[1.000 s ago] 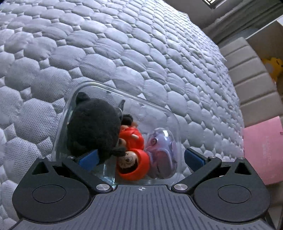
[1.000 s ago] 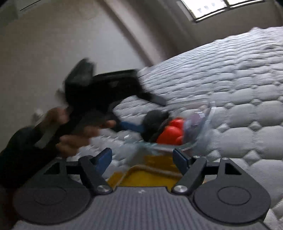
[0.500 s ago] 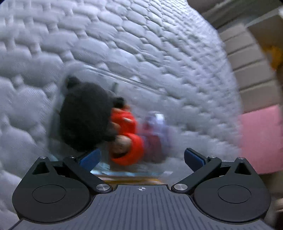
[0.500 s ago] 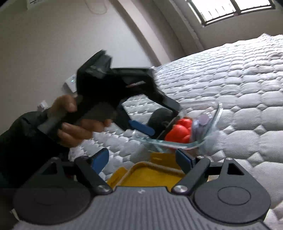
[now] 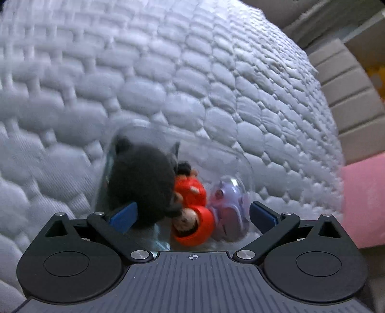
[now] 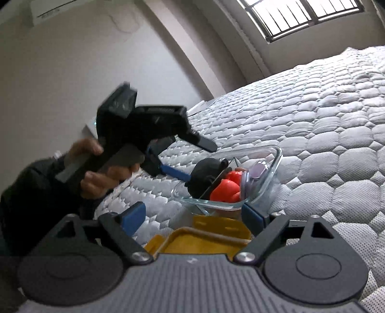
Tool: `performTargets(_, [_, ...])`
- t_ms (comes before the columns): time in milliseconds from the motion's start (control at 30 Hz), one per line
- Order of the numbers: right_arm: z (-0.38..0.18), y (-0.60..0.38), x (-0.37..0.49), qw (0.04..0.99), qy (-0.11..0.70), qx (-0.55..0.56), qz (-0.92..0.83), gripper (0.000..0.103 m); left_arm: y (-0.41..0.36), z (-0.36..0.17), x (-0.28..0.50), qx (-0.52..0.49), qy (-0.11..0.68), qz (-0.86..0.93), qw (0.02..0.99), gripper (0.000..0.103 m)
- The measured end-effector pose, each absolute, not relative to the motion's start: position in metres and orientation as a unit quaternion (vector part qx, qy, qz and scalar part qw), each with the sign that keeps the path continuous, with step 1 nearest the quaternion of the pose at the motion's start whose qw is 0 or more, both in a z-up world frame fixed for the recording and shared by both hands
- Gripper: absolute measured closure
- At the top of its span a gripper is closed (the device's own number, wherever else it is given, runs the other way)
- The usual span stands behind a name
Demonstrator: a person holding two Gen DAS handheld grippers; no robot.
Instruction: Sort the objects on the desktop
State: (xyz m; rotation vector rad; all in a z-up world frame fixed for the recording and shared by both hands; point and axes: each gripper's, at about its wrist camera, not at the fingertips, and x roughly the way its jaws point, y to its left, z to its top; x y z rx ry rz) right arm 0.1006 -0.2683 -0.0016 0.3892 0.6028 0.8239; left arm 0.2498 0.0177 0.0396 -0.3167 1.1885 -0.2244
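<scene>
A clear glass container (image 5: 182, 142) (image 6: 269, 175) lies on the quilted mattress. It holds a black plush toy (image 5: 142, 183) (image 6: 204, 175), red figurines (image 5: 192, 214) (image 6: 226, 190) and a purple toy (image 5: 231, 209) (image 6: 255, 171). My left gripper (image 5: 192, 214) is open, its blue fingers spread on either side of the container's near end; it also shows in the right wrist view (image 6: 182, 159), held by a hand. My right gripper (image 6: 192, 214) is open just in front of the container, with a yellow lid (image 6: 199, 238) between its fingers.
The grey quilted mattress (image 5: 144, 72) (image 6: 324, 115) fills both views. A pink box (image 5: 363, 202) and a beige padded bed frame (image 5: 349, 101) lie to the right in the left wrist view. A wall and a window (image 6: 308, 16) stand behind.
My left gripper has drawn back a little from the container and swung. My right gripper has tilted up, so the container sits further right and the yellow lid shows more.
</scene>
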Motion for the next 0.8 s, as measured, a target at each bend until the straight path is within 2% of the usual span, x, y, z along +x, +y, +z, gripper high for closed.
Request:
performTargets(167, [-0.003, -0.265, 0.102, 0.853, 0.288, 0.184, 0.395, 0.015, 0.003, 0.048, 0.255, -0.055, 0.53, -0.048, 0.845, 0.001])
performTargets(300, [-0.003, -0.264, 0.101, 0.854, 0.289, 0.18, 0.393, 0.015, 0.002, 0.03, 0.264, -0.088, 0.56, -0.067, 0.821, 0.008])
performTargets(533, [-0.007, -0.265, 0.105, 0.855, 0.293, 0.189, 0.384, 0.015, 0.0, 0.027, 0.259, -0.081, 0.549, -0.063, 0.83, 0.01])
performTargets(600, [-0.008, -0.264, 0.107, 0.855, 0.297, 0.189, 0.381, 0.015, -0.001, 0.028, 0.256, -0.069, 0.542, -0.059, 0.835, 0.021])
performTargets(700, [-0.009, -0.263, 0.108, 0.857, 0.298, 0.185, 0.378, 0.015, -0.004, 0.027, 0.254, -0.05, 0.537, -0.05, 0.84, 0.031])
performTargets(800, [-0.009, -0.263, 0.107, 0.855, 0.297, 0.186, 0.381, 0.015, -0.007, 0.024, 0.256, -0.032, 0.538, -0.041, 0.841, 0.035])
